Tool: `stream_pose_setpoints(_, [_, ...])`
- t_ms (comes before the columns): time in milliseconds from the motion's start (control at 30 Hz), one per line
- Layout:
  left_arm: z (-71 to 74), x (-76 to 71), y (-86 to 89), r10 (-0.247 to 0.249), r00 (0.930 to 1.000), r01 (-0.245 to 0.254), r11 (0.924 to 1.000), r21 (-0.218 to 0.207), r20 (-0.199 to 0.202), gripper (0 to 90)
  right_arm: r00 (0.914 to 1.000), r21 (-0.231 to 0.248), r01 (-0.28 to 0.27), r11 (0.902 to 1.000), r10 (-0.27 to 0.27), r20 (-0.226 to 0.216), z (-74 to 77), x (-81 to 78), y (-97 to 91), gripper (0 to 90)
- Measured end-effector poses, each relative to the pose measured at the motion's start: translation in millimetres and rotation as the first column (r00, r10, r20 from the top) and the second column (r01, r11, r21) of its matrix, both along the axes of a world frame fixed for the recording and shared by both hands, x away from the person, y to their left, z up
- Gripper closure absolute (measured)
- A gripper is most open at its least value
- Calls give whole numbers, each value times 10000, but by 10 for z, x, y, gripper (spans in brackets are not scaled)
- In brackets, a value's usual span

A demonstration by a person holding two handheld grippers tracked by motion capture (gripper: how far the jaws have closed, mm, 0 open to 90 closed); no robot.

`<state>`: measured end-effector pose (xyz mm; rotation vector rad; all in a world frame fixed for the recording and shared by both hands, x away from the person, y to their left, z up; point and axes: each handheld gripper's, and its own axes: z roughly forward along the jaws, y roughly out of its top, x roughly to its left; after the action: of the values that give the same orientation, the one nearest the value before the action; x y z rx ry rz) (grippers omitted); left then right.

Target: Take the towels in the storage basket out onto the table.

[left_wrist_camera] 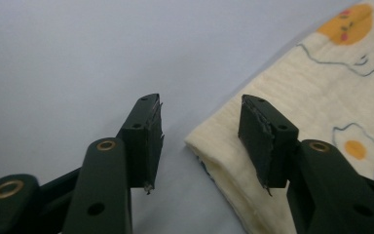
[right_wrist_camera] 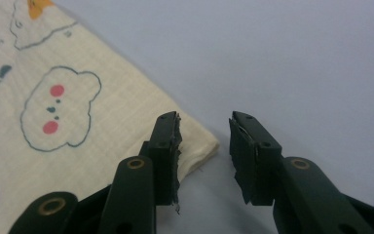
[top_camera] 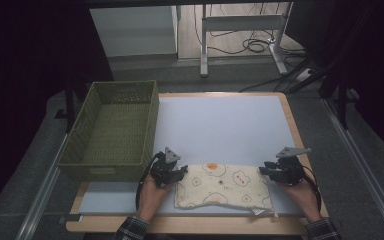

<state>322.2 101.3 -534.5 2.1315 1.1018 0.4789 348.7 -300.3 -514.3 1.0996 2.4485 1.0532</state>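
Folded cloth (top_camera: 223, 187) lies lengthwise along the table's (top_camera: 220, 125) near edge, between the left gripper (top_camera: 172, 172) and right gripper (top_camera: 275, 172), each at one end corner, jaws apart, gripping nothing.

A tall green woven plastic basket (top_camera: 111, 131) walls off the left side of the pale blue-grey surface (top_camera: 220, 125), the one upright obstacle on it. Right of the basket, the surface lies bare and open all the way to its far and right wooden edges. Toward the near edge, right of the basket's front corner, a flat folded cream cloth printed with eggs and bears (top_camera: 225, 186) lies low. At each end of it, bare surface shows between the open jaws of the left gripper (left_wrist_camera: 200, 139) and right gripper (right_wrist_camera: 205, 156).
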Motion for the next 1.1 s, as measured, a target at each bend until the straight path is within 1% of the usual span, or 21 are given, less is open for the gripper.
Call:
stream_pose_setpoints(33, [-23, 13, -7, -25, 9999, 25, 10000, 34, -97, 508, 10000, -91, -62, 9999, 61, -56, -28, 3, 12, 641])
stream_pose_setpoints(67, [-35, 20, -1, -28, 9999, 26, 9998, -194, -99, 504, 10000, -137, -74, 9999, 74, -11, -49, -5, 25, 649])
stream_pose_setpoints(100, [-43, 28, 8, -47, 9998, 39, 9992, -401, -204, 507, 9998, -198, -101, 9998, 103, 143, -56, -20, 31, 676])
stream_pose_setpoints(133, [-51, 36, 20, -146, 9993, 121, 9975, -699, -354, 540, 9998, -179, -174, 9997, 176, 123, -55, -33, 38, 743])
stream_pose_setpoints(167, [-57, 41, 33, -234, 9989, 199, 9962, -853, -410, 590, 9995, -156, -299, 9994, 300, 20, -49, -43, 45, 799])
stream_pose_setpoints(200, [-58, 41, 39, -282, 9986, 238, 9952, -953, -456, 610, 9992, -208, -403, 9990, 404, 23, -45, -48, 55, 830])
stream_pose_setpoints(233, [-52, 42, 47, -431, 9975, 371, 9938, -1053, -559, 676, 9989, -316, -453, 9985, 455, 58, -36, -51, 68, 851])
stream_pose_setpoints(267, [-50, 45, 49, -614, 9961, 537, 9917, -1164, -635, 751, 9989, -471, -469, 9978, 473, 77, -20, -47, 77, 859])
stream_pose_setpoints(333, [-48, 47, 41, -841, 9947, 768, 9903, -1155, -600, 814, 9991, -593, -396, 9975, 404, 130, 16, -21, 76, 861])
stream_pose_setpoints(367, [-46, 49, 40, -888, 9944, 820, 9905, -1108, -579, 821, 9991, -530, -379, 9979, 387, 154, 35, 2, 60, 862])
stream_pose_setpoints(467, [-36, 53, 26, -915, 9947, 842, 9866, -1401, -465, 836, 9995, -441, -219, 9988, 229, 219, 102, 69, 8, 862])
stream_pose_setpoints(600, [3, 37, -40, -1050, 9943, 1005, 9820, -1596, -196, 838, 9992, -477, 41, 9989, -21, 407, 179, 192, -50, 862])
stream_pose_setpoints(667, [29, 28, -74, -1074, 9942, 1047, 9798, -1706, -65, 837, 9989, -556, 138, 9984, -113, 451, 205, 287, -73, 862])
stream_pose_setpoints(733, [56, 25, -101, -1087, 9941, 1075, 9786, -1757, 26, 838, 9984, -563, 337, 9978, -311, 464, 221, 425, -85, 862])
stream_pose_setpoints(833, [86, 42, -119, -998, 9949, 1005, 9819, -1608, 121, 838, 9980, -535, 497, 9973, -475, 409, 208, 598, -82, 861])
stream_pose_setpoints(867, [88, 64, -123, -893, 9959, 906, 9858, -1413, 155, 838, 9981, -497, 538, 9973, -521, 341, 195, 641, -78, 861])
stream_pose_setpoints(900, [85, 79, -122, -850, 9962, 864, 9883, -1254, 171, 836, 9982, -384, 577, 9976, -571, 168, 163, 705, -63, 860])
stream_pose_setpoints(933, [70, 108, -120, -833, 9965, 835, 9897, -1159, 71, 831, 9983, -386, 573, 9976, -568, 121, 147, 724, -54, 857])
stream_pose_setpoints(967, [51, 143, -114, -860, 9962, 840, 9901, -1120, -131, 812, 9985, -419, 541, 9977, -535, 145, 128, 737, -43, 853])
stream_pose_setpoints(1000, [36, 165, -113, -808, 9965, 777, 9903, -1151, -218, 782, 9985, -357, 545, 9979, -541, 132, 115, 736, -34, 846])
stream_pose_setpoints(1100, [24, 197, -116, -627, 9980, 606, 9906, -1223, -129, 602, 9980, -179, 609, 9980, -606, 153, 114, 696, -54, 778])
